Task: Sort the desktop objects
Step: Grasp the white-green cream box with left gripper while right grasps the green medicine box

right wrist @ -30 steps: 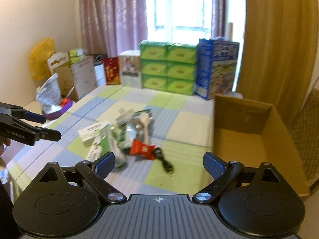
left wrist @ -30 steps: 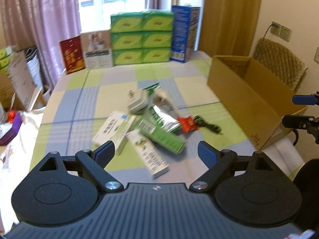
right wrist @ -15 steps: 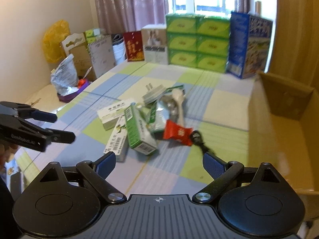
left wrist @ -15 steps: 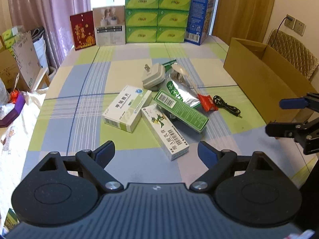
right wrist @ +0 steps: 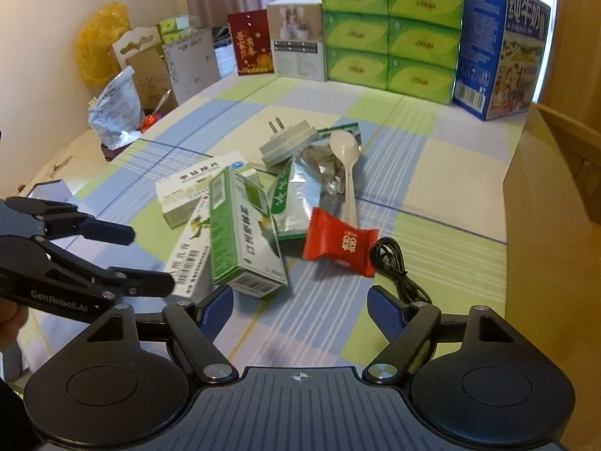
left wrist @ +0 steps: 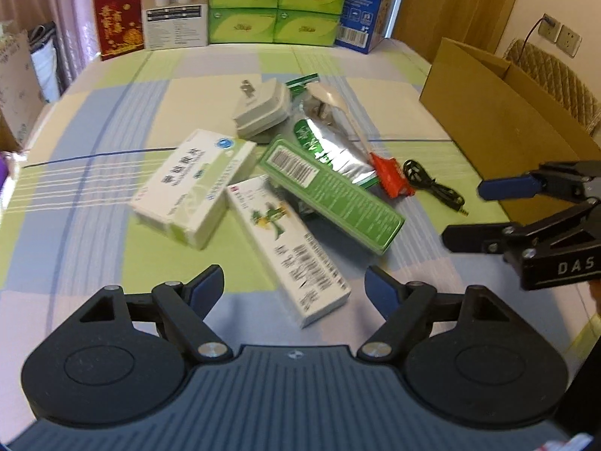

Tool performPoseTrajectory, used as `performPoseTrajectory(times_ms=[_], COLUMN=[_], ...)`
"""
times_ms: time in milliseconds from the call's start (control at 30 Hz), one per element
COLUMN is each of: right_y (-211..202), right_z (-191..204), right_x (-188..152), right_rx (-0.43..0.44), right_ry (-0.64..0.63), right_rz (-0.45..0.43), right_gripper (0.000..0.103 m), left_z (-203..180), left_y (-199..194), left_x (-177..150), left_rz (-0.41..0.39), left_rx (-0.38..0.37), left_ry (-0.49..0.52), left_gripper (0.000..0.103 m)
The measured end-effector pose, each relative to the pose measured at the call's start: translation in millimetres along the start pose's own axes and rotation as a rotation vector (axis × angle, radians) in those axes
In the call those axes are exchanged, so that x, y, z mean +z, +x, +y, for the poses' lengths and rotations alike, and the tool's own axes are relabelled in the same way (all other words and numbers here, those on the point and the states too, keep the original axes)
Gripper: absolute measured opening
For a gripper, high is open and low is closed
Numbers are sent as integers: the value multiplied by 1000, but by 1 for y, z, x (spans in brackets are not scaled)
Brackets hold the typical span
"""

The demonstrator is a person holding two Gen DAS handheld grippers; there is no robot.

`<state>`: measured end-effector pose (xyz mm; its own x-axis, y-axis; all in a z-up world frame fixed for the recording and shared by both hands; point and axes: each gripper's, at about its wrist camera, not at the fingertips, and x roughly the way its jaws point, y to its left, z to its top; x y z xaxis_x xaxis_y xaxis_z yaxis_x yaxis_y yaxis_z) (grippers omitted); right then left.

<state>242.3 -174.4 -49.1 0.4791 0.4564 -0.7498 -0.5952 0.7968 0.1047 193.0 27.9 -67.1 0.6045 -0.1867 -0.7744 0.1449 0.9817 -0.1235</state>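
Both grippers have dropped closer to the heap of medicine boxes [left wrist: 191, 191] beside the open cardboard box [left wrist: 499, 112], left gripper [left wrist: 293, 285] and right gripper [right wrist: 298, 306] each with fingers spread wide and empty, so sorting seems only about to begin.

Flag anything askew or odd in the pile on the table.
The green carton lies tilted, propped on the white cartons rather than flat. The white spoon rests across the opened foil pouch. Nothing looks spilled or broken.
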Motion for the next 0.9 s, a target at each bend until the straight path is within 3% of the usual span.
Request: performPoseTrajectory(times_ms=[100,267,367,533,733,900], right_y=[5,14,22,40,63,62], right_z=[-7,-10,-8,-4,-2,14], right_x=[2,9,13,20,21,18], right_rx=[11,84,144,197,203,149], right_ry=[26,75,101,135,141,25], right_rz=[4,14,28,56,107,83], right_gripper=[73,73,73,73,73,50], left_z=[-2,1,4,16,23,20], left_y=[16,27,21,10,10,10], left_x=[3,-1,-7,-16,-23,-24], left_rz=[19,47,48,43,47,35], left_rx=[-2,7,49,80,78,83], left_ry=[9,28,49,42,22,31], left_gripper=[72,44,38,34,33,34])
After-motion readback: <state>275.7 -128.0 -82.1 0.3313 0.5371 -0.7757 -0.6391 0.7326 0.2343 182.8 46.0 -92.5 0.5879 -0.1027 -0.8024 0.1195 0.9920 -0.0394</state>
